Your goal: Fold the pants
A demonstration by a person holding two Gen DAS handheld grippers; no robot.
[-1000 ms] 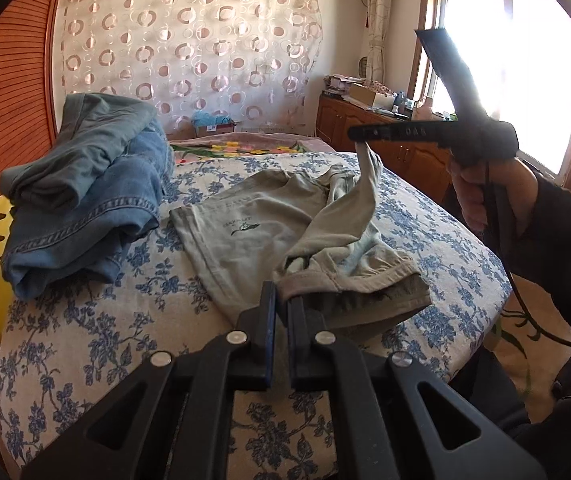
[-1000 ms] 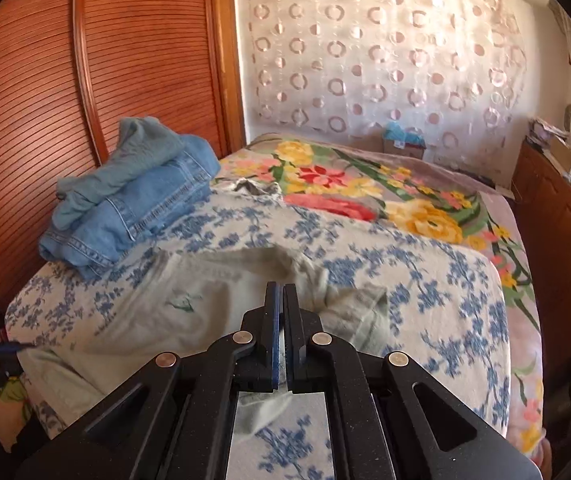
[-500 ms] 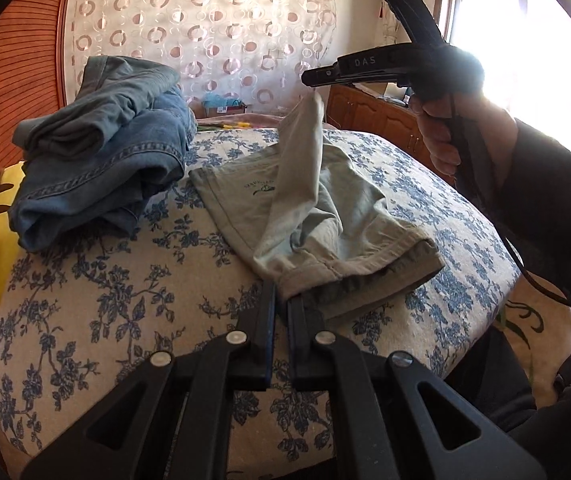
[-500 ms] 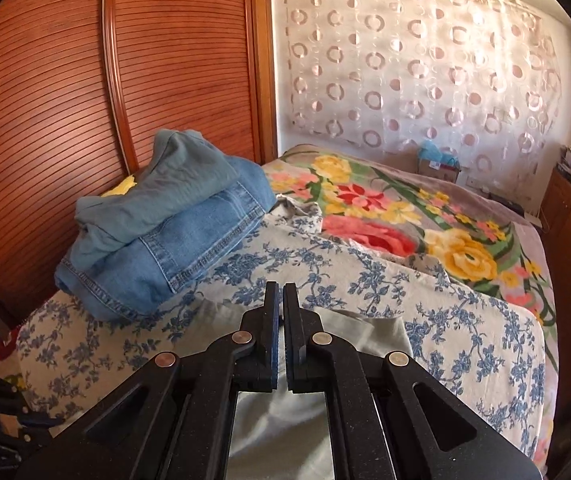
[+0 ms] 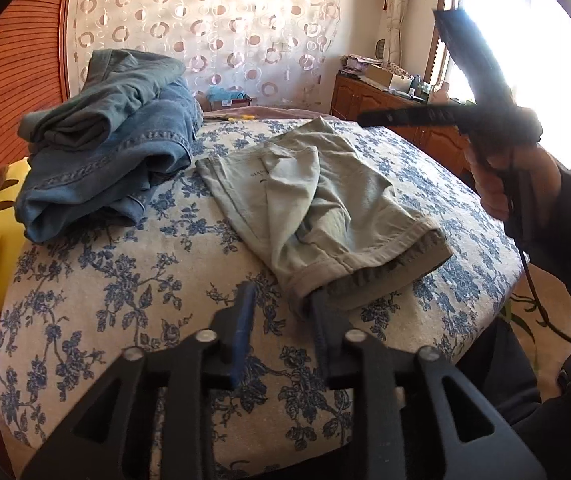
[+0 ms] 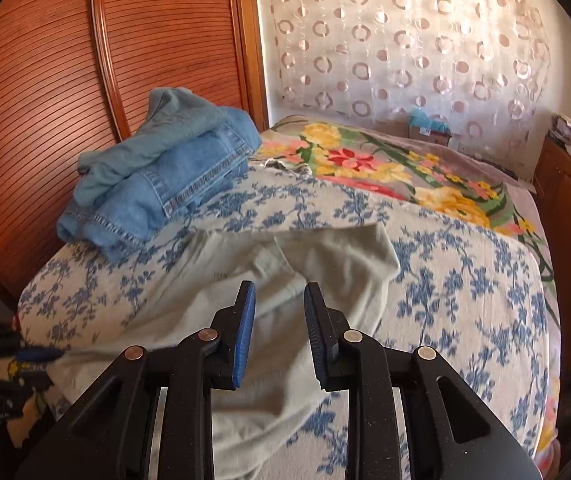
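On the blue-flowered bedspread, beside stacked jeans, the folded khaki pants lie lengthwise, hems toward me, the far end toward the curtain. My left gripper and right gripper are opening, jaws narrowly parted, nothing pinched.

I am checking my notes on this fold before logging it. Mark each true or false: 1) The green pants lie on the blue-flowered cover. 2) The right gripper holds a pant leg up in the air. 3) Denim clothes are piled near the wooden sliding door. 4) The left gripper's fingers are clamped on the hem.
1) True: the green pants lie on the blue-flowered cover.
2) False: the right gripper is opening, with no cloth between its fingers.
3) True: the denim pile sits by the wooden sliding door.
4) False: the left gripper is opening beside the hem, gripping nothing.
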